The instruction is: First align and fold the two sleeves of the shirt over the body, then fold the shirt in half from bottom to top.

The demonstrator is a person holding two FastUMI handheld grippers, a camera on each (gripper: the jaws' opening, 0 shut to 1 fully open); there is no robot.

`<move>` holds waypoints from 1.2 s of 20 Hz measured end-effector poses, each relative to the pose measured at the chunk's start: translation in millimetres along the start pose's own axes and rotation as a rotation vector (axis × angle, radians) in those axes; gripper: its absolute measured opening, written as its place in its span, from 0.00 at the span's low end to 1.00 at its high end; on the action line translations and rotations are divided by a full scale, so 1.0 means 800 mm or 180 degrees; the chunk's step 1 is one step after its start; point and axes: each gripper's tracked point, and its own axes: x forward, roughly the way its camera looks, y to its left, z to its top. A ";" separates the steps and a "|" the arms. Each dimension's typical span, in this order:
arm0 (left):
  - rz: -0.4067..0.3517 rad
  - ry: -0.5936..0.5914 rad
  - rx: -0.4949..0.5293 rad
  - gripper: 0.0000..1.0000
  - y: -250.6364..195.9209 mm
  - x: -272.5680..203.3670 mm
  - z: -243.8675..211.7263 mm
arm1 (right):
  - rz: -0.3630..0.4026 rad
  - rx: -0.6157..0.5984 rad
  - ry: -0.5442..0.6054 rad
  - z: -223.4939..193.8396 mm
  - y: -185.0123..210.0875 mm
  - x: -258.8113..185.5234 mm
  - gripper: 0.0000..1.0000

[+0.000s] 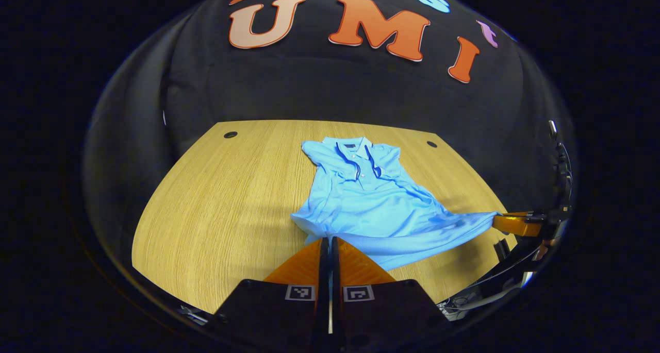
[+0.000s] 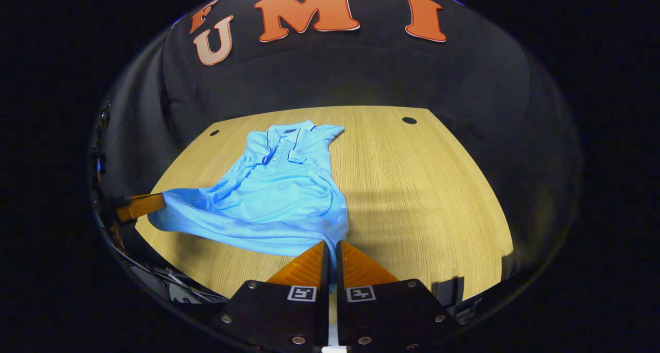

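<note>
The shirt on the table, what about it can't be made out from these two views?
- Left gripper view: the shirt hem corner is hidden between the left gripper jaws.
- Right gripper view: the other hem corner is hidden inside the right gripper.
- Both views: the sleeves are bunched into the body, so their alignment is unclear.
- The underside of the lifted hem faces away from both cameras.

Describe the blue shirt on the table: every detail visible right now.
The polo shirt is light blue, of soft knit-looking fabric, with a dark-trimmed collar and a buttoned placket. It lies front up on the wooden table, collar toward the booth wall, sleeves tucked in, body wrinkled. Its bottom hem is lifted and stretched: the left gripper pinches one hem corner, the right gripper the other, both shut on the cloth. The upper part rests flat on the table.
</note>
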 end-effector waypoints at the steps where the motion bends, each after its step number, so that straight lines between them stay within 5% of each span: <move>1: -0.0022 -0.0043 -0.0023 0.06 0.001 -0.003 0.014 | -0.0005 -0.0021 -0.0049 0.014 0.002 0.001 0.07; 13: -0.0321 -0.0471 0.0007 0.06 0.004 0.058 0.177 | -0.0241 -0.0215 -0.0501 0.174 -0.009 0.023 0.07; 24: -0.0351 -0.0327 -0.0039 0.06 0.053 0.223 0.271 | -0.0376 -0.0409 -0.0333 0.276 -0.013 0.152 0.07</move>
